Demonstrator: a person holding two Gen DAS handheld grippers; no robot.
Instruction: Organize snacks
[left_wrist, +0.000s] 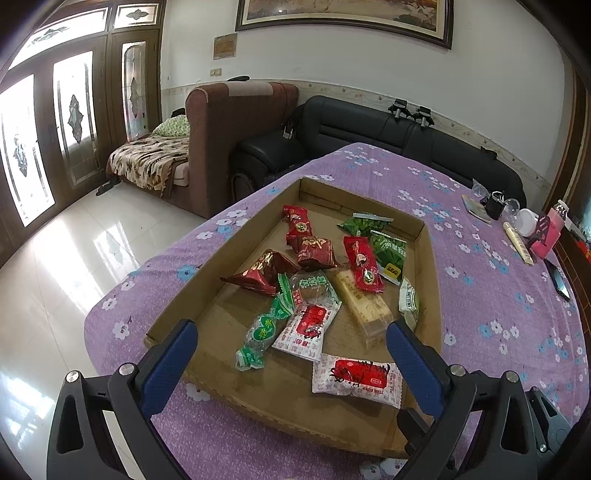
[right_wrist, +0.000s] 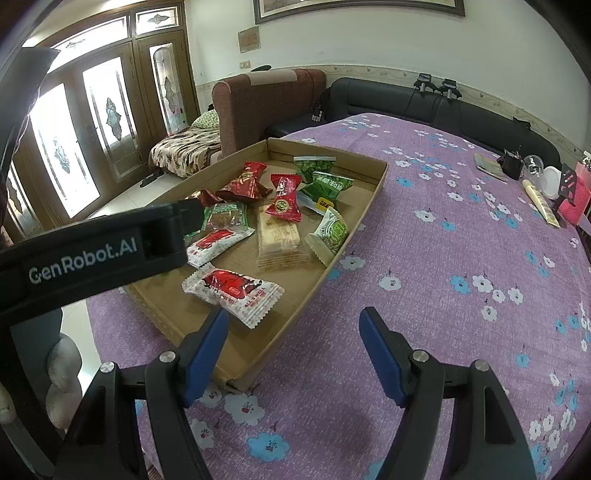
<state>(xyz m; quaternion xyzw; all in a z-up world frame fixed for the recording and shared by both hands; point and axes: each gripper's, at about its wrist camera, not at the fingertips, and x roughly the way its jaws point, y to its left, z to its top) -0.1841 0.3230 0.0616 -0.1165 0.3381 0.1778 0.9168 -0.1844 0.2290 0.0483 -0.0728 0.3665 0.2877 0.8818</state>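
Note:
A shallow cardboard tray (left_wrist: 243, 236) (right_wrist: 365, 199) lies on the purple flowered tablecloth and holds several wrapped snacks: red packets (left_wrist: 364, 264) (right_wrist: 283, 199), green packets (left_wrist: 388, 251) (right_wrist: 325, 188), white-and-red packets (left_wrist: 356, 374) (right_wrist: 232, 288) and a beige biscuit pack (left_wrist: 364, 302) (right_wrist: 280, 238). My left gripper (left_wrist: 291, 332) is open and empty, above the tray's near end. In the right wrist view the left gripper's black body (right_wrist: 92, 254) crosses over the tray. My right gripper (right_wrist: 293, 317) is open and empty over the tray's near right edge.
Small items stand at the table's far right: a white jar (left_wrist: 526, 221) (right_wrist: 550, 181), a pink holder (left_wrist: 550, 236) (right_wrist: 574, 199), a black clip (left_wrist: 495, 206), a phone (left_wrist: 559, 282). A black sofa (left_wrist: 369, 129) and brown armchair (left_wrist: 236, 122) stand behind. The table drops to tiled floor (left_wrist: 74, 258) on the left.

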